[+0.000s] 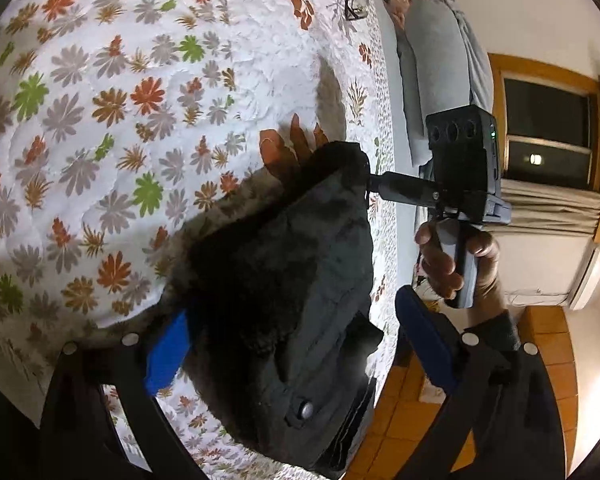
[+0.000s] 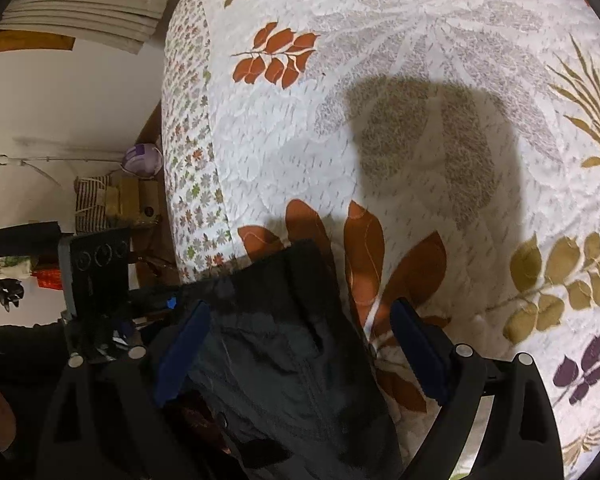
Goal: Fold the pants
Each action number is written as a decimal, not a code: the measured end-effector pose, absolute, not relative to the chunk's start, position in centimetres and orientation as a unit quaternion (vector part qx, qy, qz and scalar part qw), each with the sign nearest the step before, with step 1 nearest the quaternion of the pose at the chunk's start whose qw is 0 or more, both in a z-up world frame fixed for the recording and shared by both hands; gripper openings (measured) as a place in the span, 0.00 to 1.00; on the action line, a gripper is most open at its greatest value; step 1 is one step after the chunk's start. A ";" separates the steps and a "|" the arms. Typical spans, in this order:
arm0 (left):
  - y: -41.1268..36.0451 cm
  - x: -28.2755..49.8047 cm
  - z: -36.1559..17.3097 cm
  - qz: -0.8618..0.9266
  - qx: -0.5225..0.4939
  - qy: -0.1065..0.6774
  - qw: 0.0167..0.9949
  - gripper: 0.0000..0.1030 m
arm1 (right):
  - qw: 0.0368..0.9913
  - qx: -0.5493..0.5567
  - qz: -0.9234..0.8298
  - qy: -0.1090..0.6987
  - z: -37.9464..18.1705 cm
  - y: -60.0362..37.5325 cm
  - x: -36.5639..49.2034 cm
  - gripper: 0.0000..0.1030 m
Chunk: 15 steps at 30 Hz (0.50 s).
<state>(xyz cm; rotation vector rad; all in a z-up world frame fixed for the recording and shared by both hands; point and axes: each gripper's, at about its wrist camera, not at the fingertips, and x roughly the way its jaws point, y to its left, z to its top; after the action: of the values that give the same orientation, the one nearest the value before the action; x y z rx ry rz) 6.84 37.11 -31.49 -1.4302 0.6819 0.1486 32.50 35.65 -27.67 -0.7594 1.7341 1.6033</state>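
Dark pants (image 1: 284, 280) bunched at the edge of the flowered quilt (image 1: 112, 92), waist button showing, reaching between both pairs of blue pads. Left gripper (image 1: 296, 352) spread wide, pads clear of the cloth. Right gripper (image 2: 300, 356) likewise spread, pants (image 2: 284, 360) lying between its fingers, no pinch seen. Beyond, a hand (image 1: 456, 260) gripping the right gripper's handle.

Warm indoor light from above. Quilt (image 1: 148, 92) bright, near blown-out white. Pants (image 1: 284, 280) dark, detail lost in the folds. Hard-edged shadow on the quilt in right wrist view. Window (image 1: 548, 132) black, one lamp reflection. Strong fisheye bend, black vignette corners. Slight softness throughout.
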 end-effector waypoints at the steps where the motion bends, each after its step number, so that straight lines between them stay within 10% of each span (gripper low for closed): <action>1: 37.1 6.7 -31.5 0.072 -0.640 0.307 0.700 0.82 | 0.322 -0.288 0.613 0.662 -27.9 35.8 32.3 0.90; 9: 37.2 5.2 -32.3 0.090 -0.645 0.311 0.693 0.52 | 0.311 -0.294 0.621 0.656 -28.9 36.2 31.0 0.93; 15: 36.8 4.8 -32.2 0.096 -0.636 0.316 0.698 0.35 | 0.305 -0.297 0.624 0.656 -28.5 35.8 31.1 0.45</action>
<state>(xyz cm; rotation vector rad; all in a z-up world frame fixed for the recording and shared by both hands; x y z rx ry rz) 4.81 36.78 -32.18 -1.4168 0.7040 0.2136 31.14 35.82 -28.55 -0.7853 1.7361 1.6525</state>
